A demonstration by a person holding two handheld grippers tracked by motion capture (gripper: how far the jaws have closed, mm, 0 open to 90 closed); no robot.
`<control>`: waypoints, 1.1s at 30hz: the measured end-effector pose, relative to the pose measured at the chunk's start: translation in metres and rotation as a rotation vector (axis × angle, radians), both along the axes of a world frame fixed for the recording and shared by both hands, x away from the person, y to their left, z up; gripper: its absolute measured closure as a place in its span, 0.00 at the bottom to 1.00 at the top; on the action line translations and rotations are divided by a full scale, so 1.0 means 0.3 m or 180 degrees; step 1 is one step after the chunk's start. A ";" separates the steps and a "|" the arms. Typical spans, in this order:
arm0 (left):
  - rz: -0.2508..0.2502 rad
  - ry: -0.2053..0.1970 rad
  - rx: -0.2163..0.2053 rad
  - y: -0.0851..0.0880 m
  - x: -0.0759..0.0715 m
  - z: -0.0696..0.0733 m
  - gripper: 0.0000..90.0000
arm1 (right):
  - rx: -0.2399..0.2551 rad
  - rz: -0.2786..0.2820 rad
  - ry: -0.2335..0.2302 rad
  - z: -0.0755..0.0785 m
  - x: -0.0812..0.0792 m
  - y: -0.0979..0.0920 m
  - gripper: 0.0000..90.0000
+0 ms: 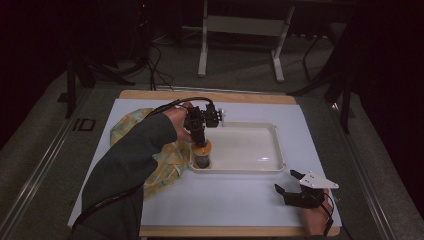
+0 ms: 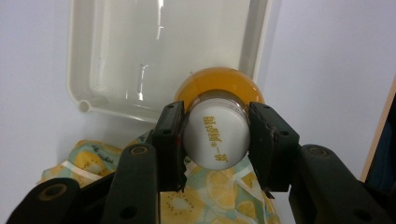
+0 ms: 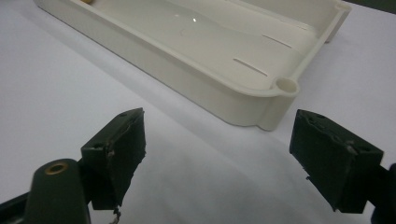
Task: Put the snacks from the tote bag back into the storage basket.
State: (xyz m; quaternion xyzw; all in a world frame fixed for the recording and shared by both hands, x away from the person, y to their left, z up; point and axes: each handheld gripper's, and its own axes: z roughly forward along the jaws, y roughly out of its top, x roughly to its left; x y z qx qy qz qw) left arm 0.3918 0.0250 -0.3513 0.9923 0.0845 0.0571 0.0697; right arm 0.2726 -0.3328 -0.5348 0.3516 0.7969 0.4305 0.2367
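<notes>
A small orange bottle (image 1: 202, 154) with a white cap (image 2: 215, 135) stands upright at the near left corner of the white tray (image 1: 250, 167). My left gripper (image 1: 199, 140) points down over it, and both pads press on the cap in the left gripper view (image 2: 215, 140). The bottle's orange body (image 2: 217, 84) bulges out under the cap, at the tray's rim (image 2: 116, 111). My right gripper (image 1: 287, 181) rests near the table's front right, apart from the tray. Its jaws stand wide with nothing between them (image 3: 217, 154), facing the tray's corner (image 3: 285, 88).
A yellow and green fruit-print cloth (image 1: 165, 155) lies crumpled left of the tray, under my left arm. The white mat (image 1: 225, 200) covers the wooden table. A metal stand's legs (image 1: 202, 60) are on the floor beyond the table.
</notes>
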 end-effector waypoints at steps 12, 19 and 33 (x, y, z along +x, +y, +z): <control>0.0030 0.0011 -0.0182 0.000 -0.003 -0.011 0.65 | -0.0012 -0.0004 -0.0001 0.000 -0.001 0.001 0.20; 0.0078 0.0089 -0.0237 -0.001 0.004 -0.022 0.57 | -0.0016 -0.0001 0.0000 0.000 0.000 0.002 0.20; 0.0011 -0.0073 -0.0387 -0.019 -0.018 -0.002 0.51 | -0.0020 0.0000 -0.0004 0.000 0.000 0.003 0.20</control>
